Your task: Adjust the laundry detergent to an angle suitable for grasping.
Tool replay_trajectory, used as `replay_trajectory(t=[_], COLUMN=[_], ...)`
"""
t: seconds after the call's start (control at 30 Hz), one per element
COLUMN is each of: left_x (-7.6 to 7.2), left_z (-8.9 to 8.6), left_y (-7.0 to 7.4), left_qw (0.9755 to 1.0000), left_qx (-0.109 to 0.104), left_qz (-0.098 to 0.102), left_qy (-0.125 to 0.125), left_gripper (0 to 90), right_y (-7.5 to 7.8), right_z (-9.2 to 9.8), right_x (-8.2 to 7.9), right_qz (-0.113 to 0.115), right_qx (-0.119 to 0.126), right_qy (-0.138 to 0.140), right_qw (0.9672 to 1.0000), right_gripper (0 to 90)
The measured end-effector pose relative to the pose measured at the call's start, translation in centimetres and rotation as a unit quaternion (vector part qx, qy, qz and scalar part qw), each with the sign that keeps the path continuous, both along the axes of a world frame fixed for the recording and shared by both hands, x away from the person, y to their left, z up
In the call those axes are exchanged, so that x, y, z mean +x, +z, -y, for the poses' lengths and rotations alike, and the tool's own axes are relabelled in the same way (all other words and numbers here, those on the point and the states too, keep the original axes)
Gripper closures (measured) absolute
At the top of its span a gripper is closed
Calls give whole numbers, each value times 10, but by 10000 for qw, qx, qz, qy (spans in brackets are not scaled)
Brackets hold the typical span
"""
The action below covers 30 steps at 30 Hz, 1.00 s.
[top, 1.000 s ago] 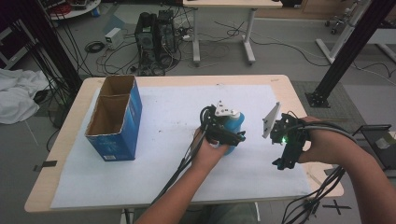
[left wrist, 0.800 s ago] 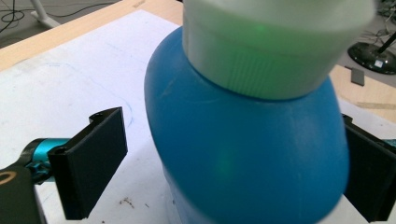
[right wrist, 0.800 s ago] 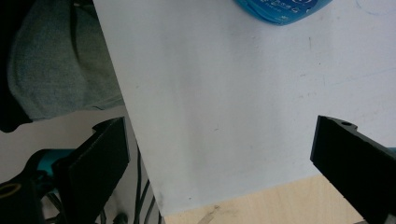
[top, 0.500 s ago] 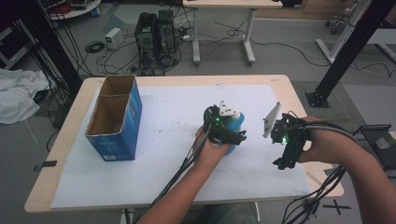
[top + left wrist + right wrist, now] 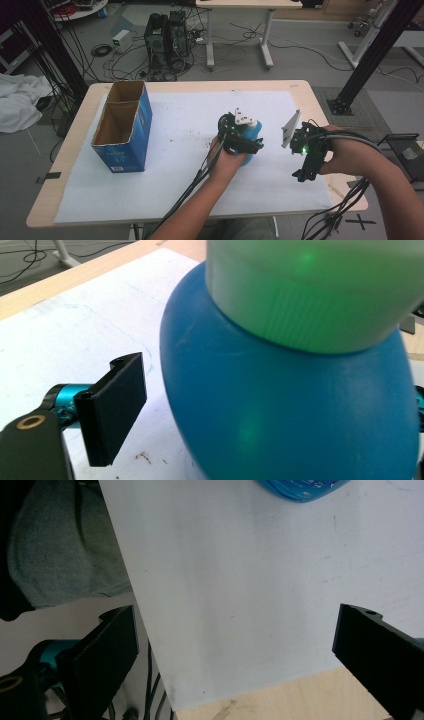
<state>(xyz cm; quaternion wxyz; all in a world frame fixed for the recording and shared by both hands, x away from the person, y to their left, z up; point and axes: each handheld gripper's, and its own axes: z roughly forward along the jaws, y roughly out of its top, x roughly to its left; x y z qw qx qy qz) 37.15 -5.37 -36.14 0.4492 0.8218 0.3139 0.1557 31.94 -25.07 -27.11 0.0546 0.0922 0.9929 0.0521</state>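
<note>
A: Lab floor behind, all cables, a computer tower (image 5: 167, 42) and a white bench (image 5: 237, 27) past the far edge. The desk (image 5: 300, 90) is wood with a white sheet (image 5: 175, 125) over most of it.

B: What stands on it?

A: An open blue box (image 5: 122, 127) at the left, and a blue bottle (image 5: 248, 134) with a pale cap near the middle.

B: Which step is this?

A: The grasp, I'd say. The left gripper (image 5: 240, 142) is at the bottle and its jaws have just been closing, bottle between them. In the left gripper view the one pad (image 5: 112, 407) in sight stands just off the blue wall (image 5: 290, 405), so no pinch yet.

B: And the other one?

A: The right gripper (image 5: 307, 155) hangs at the right, well apart from the bottle, jaws spread wide over bare sheet and desk edge.

B: Next move?

A: Probably close fully on the body below the cap, squarely, since the rounded wall could slip, then lift.
</note>
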Motion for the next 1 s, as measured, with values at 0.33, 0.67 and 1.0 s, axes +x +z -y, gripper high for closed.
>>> replay_trajectory(t=[0.33, 0.67, 1.0], left_x=[-2, -2, -4], left_z=[3, 3, 6], left_y=[-1, 1, 0], left_qw=[10000, 9998, 9997], left_qx=[-25, -3, 124], left_qz=[53, 182, 218], left_qy=[8, 26, 13], left_gripper=[191, 259, 305], right_y=[0, -2, -1], right_z=[1, 1, -1], right_x=[-1, 0, 0], right_qz=[5, -69, -57], right_qx=[-3, -62, -55], right_qy=[-8, 12, 27], right_qw=[10000, 10000, 10000], right_gripper=[35, 35, 35])
